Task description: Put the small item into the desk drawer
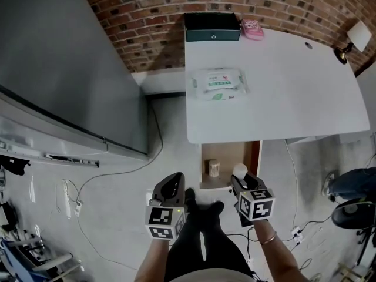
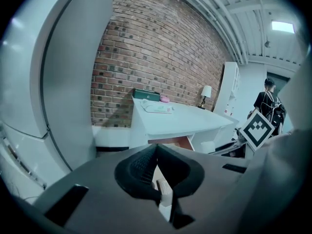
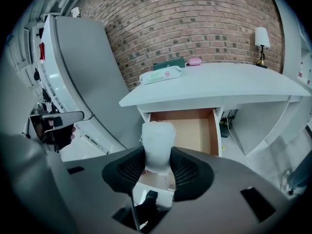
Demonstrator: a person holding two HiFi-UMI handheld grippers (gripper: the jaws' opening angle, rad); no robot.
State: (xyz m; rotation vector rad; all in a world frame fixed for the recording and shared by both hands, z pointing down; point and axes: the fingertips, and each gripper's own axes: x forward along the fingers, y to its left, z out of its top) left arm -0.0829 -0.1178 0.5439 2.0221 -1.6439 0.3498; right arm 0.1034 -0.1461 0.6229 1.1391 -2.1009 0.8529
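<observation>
Clamping a small white fabric roll point(image 3: 157, 141), the right gripper point(image 3: 157, 156) hangs before the open wooden desk drawer point(image 3: 196, 133); release inside remains.

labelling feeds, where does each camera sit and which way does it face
Head view: on the person's head, looking down at desk and open drawer; left gripper, right gripper, legs show.
Left gripper view: on that gripper, facing desk and brick wall; shut jaws show.
Right gripper view: on that gripper, facing the drawer; jaws grip white item.
All share the desk.
</observation>
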